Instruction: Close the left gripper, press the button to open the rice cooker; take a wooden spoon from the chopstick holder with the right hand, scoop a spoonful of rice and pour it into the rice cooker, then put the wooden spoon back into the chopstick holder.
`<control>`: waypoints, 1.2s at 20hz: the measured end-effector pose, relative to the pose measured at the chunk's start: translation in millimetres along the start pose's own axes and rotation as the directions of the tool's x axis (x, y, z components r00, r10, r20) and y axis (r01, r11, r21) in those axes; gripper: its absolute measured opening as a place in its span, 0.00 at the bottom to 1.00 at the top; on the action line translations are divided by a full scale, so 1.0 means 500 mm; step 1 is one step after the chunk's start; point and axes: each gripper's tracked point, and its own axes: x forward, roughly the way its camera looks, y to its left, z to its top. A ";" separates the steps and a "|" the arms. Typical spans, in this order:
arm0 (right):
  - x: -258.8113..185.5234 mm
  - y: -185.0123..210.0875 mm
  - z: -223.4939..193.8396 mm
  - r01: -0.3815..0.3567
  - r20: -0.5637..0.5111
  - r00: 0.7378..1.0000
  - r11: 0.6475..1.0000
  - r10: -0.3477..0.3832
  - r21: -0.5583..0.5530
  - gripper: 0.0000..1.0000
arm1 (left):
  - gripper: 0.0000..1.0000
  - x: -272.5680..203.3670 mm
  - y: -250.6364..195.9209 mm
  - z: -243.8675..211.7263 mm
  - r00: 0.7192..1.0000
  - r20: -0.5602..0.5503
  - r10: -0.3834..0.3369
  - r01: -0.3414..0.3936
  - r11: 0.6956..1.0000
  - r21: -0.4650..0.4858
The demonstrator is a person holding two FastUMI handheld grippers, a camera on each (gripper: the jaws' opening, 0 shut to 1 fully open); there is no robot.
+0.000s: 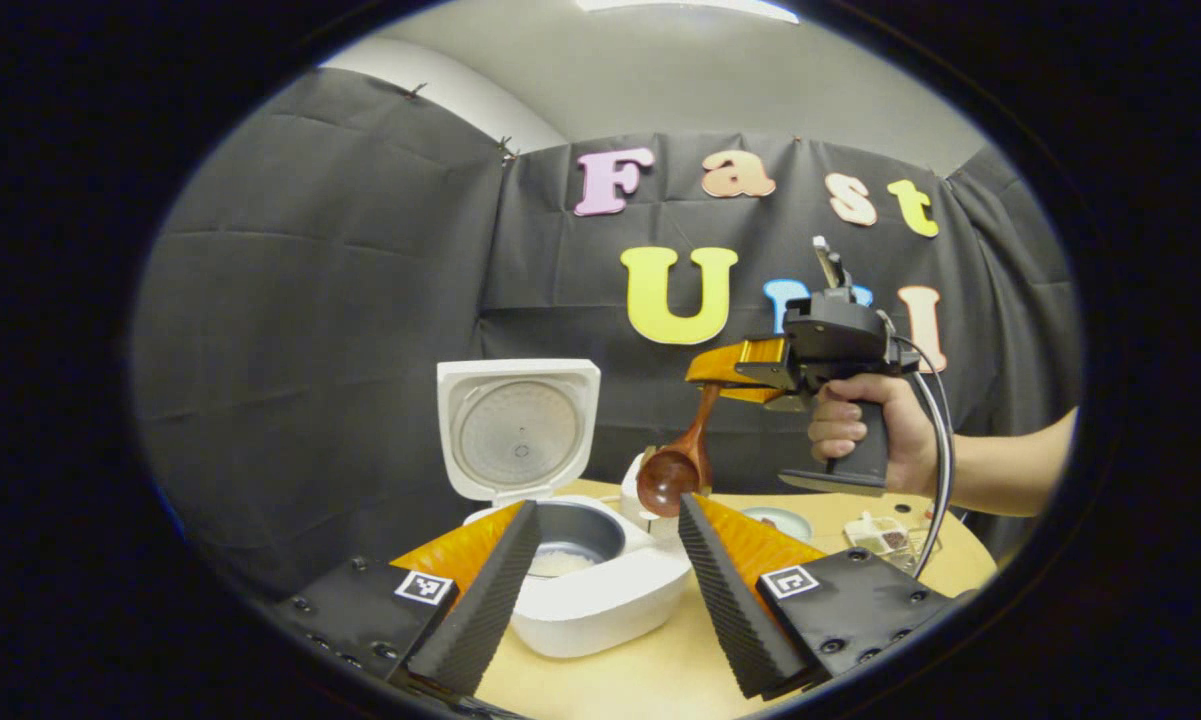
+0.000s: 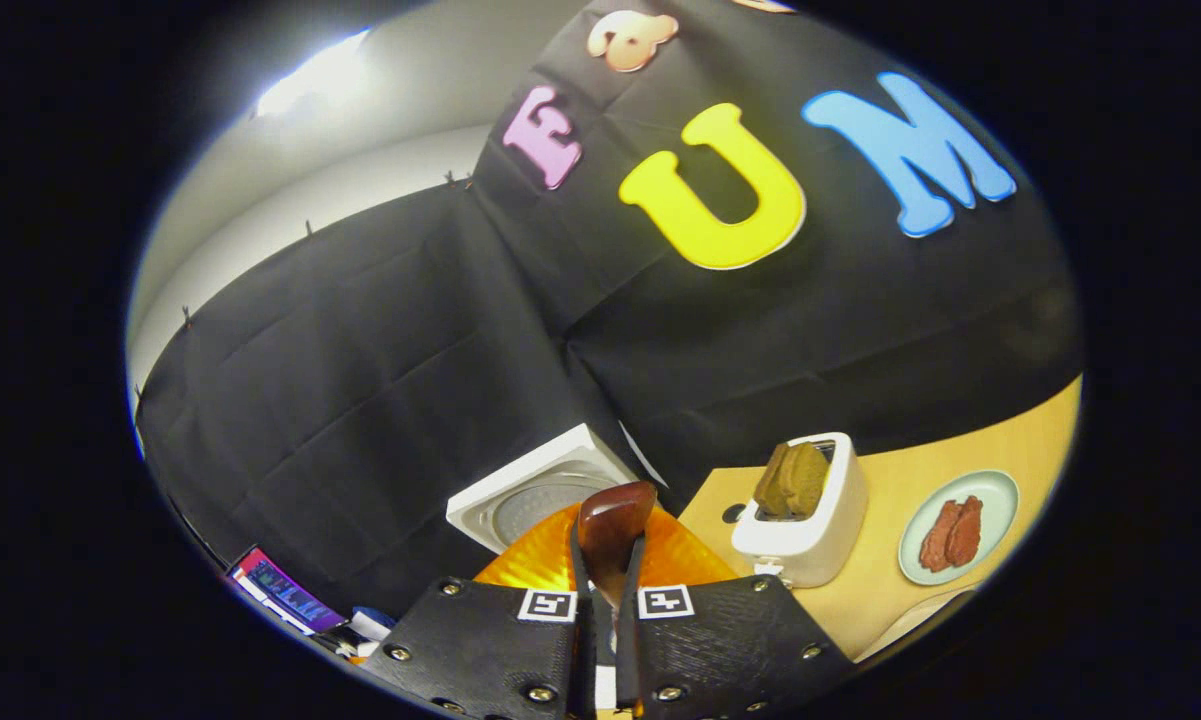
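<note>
Wooden spoon (image 1: 682, 452) hangs from raised right gripper (image 1: 735, 375).

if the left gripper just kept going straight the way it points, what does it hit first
Most likely the open rice cooker: its white body and inner pot sit right between the left gripper's spread jaws. Its raised lid stands just behind. The wooden spoon hangs to the right of that line, though depth is hard to judge.

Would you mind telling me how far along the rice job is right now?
Done: the cooker lid stands open, and rice lies in its pot. In hand: the right tool is shut on the spoon, bowl hanging down beside the cooker. I cannot tell if the spoon is emptied. Left: returning the spoon to its holder. The left tool is open.
</note>
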 end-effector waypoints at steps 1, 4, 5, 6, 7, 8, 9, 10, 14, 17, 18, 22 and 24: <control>-0.025 -0.020 0.009 0.019 0.014 1.000 1.000 -0.019 0.025 0.08 | 0.92 0.002 -0.015 0.004 1.000 -0.001 -0.017 0.017 1.000 0.000; -0.095 -0.073 0.033 0.063 0.047 0.997 0.994 -0.068 0.094 0.08 | 0.96 0.016 -0.067 0.016 0.998 0.002 -0.067 0.067 0.998 0.009; -0.119 -0.093 0.040 0.083 0.054 0.995 0.991 -0.090 0.108 0.08 | 0.92 0.018 -0.087 0.021 0.996 0.004 -0.086 0.086 0.996 0.018; -0.146 -0.112 0.047 0.104 0.067 0.991 0.988 -0.112 0.115 0.08 | 0.97 0.021 -0.108 0.027 0.994 0.009 -0.105 0.105 0.994 0.032; -0.168 -0.127 0.054 0.121 0.080 0.988 0.985 -0.131 0.121 0.08 | 0.96 0.023 -0.129 0.029 0.992 0.011 -0.126 0.125 0.991 0.047; -0.194 -0.146 0.061 0.139 0.094 0.984 0.982 -0.151 0.131 0.08 | 0.96 0.025 -0.152 0.032 0.989 0.014 -0.146 0.145 0.988 0.060; -0.222 -0.165 0.069 0.157 0.105 0.979 0.977 -0.173 0.143 0.08 | 0.97 0.029 -0.173 0.035 0.986 0.014 -0.166 0.165 0.984 0.071; -0.247 -0.180 0.074 0.171 0.114 0.975 0.973 -0.189 0.153 0.08 | 0.97 0.031 -0.194 0.037 0.983 0.015 -0.184 0.182 0.980 0.077; -0.350 -0.252 0.098 0.242 0.157 0.949 0.951 -0.273 0.190 0.08 | 1.00 0.038 -0.268 0.047 0.971 0.026 -0.236 0.233 0.969 0.075; -0.420 -0.285 0.116 0.277 0.191 0.929 0.938 -0.317 0.208 0.08 | 1.00 0.041 -0.318 0.054 0.962 0.029 -0.271 0.269 0.961 0.070; -0.444 -0.301 0.116 0.289 0.197 0.923 0.933 -0.330 0.213 0.08 | 1.00 0.041 -0.331 0.055 0.959 0.029 -0.281 0.278 0.958 0.074; -0.514 -0.355 0.128 0.337 0.222 0.896 0.914 -0.385 0.225 0.08 | 1.00 0.049 -0.374 0.058 0.950 0.029 -0.311 0.308 0.948 0.083; -0.546 -0.382 0.135 0.365 0.236 0.879 0.902 -0.415 0.229 0.08 | 1.00 0.053 -0.390 0.060 0.945 0.026 -0.325 0.321 0.943 0.089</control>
